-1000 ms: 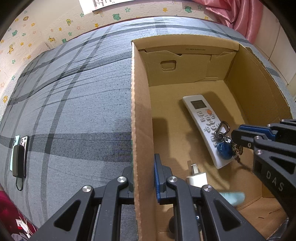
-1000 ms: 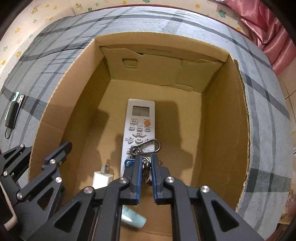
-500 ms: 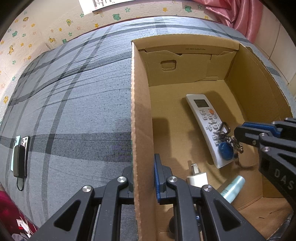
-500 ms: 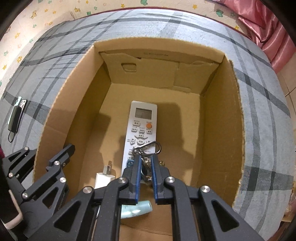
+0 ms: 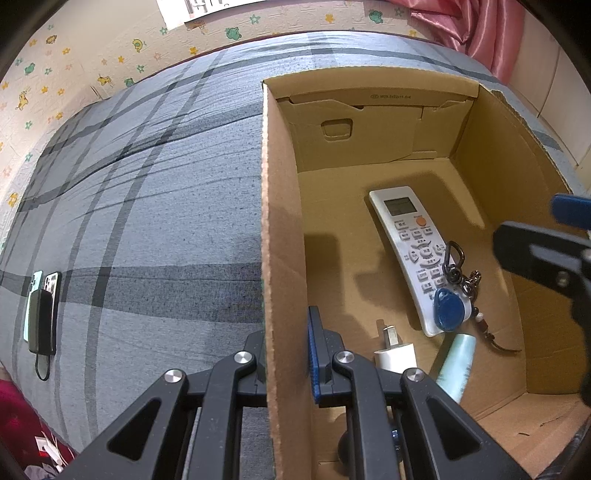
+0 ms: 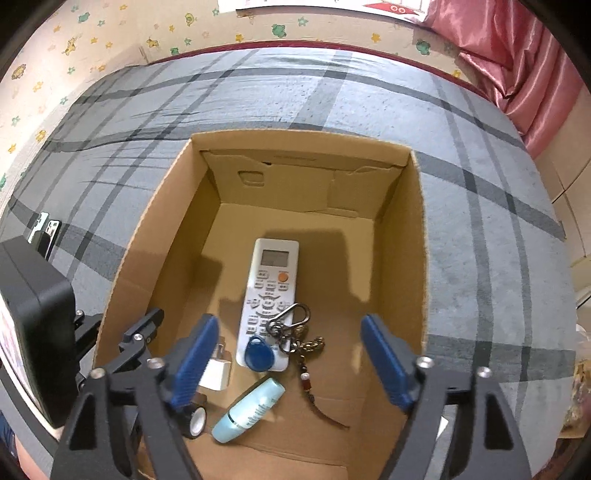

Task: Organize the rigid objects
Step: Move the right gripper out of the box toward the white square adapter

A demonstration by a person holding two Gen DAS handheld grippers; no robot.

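Observation:
An open cardboard box stands on the plaid bed. Inside lie a white remote, a key ring with a blue tag, a white charger, a pale teal tube and a small dark roll. The keys rest across the remote's lower end. My left gripper is shut on the box's left wall. My right gripper is open and empty, raised above the keys, and shows at the right edge in the left wrist view.
Phones with a black power bank lie on the grey plaid bedspread to the far left. A wall with star stickers runs behind the bed and a pink curtain hangs at the back right.
My right gripper opened and let go of the keys, which now lie on the remote. It then rose and drew back. The teal tube rolled into view. The left gripper kept its hold.

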